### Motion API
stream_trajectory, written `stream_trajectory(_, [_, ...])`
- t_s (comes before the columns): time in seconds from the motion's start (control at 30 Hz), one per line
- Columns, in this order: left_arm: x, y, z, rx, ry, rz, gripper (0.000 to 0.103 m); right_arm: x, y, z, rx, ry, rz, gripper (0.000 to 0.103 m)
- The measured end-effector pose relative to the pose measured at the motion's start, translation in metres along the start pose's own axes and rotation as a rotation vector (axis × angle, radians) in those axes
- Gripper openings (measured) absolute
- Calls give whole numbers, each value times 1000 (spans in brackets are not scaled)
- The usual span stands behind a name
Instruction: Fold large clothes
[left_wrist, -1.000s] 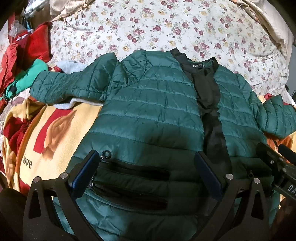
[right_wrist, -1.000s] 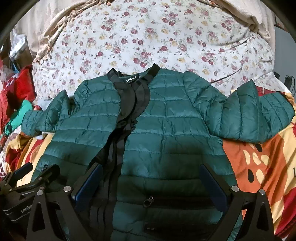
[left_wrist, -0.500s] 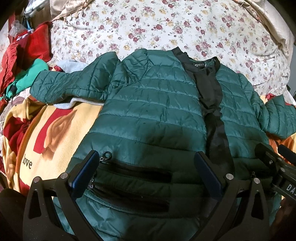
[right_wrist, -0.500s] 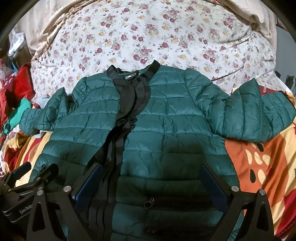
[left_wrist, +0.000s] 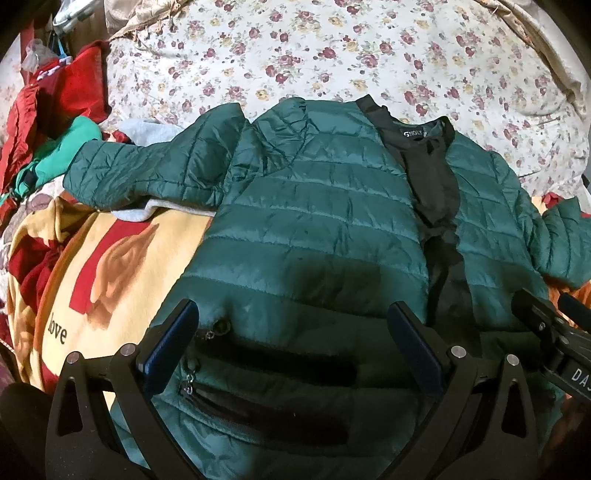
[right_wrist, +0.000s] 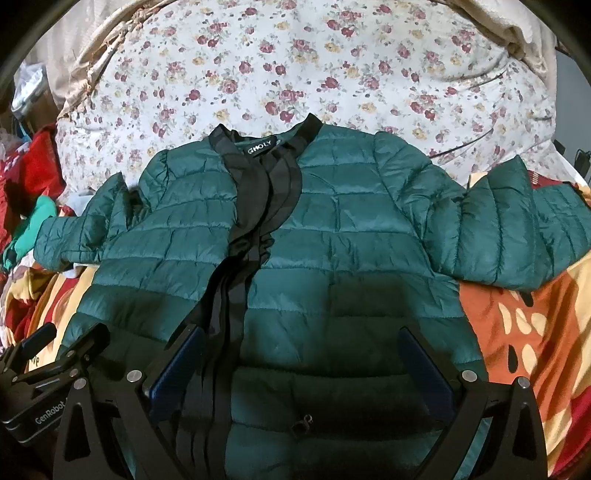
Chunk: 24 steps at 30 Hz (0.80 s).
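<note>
Green quilted jacket (right_wrist: 354, 236) lies front-up, sleeves spread, black placket rumpled — left gripper (left_wrist: 291, 343) and right gripper (right_wrist: 301, 365) both gape wide, empty.

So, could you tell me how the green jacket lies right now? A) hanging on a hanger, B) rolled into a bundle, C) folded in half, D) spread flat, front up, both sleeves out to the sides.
D: the green jacket lies open on the bed, black placket up, a sleeve stretched to each side.
</note>
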<state>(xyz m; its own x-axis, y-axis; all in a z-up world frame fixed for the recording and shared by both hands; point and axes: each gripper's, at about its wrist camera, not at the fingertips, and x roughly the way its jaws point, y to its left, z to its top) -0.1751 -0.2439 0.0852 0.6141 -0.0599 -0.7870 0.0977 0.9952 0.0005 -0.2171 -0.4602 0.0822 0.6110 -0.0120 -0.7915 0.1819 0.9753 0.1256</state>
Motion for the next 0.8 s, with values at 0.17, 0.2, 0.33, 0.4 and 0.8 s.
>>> stream_trajectory(0.17, [5, 1, 9, -3, -7, 12, 102, 6, -2, 6, 3, 5, -2, 103])
stream_trajectory(0.2, [6, 1, 11, -4, -7, 14, 102, 8, -3, 7, 9, 7, 1, 103])
stream_trajectory(0.33, [13, 2, 18, -3, -6, 27, 102, 13, -3, 13, 15, 9, 2, 103])
stream_trajectory(0.4, [15, 3, 21, -6, -5, 31, 102, 16, -2, 17, 11, 6, 1, 103])
stream_trajectory(0.8, [26, 13, 34, -41, -8, 46, 102, 35, 10, 27, 2, 21, 19, 103])
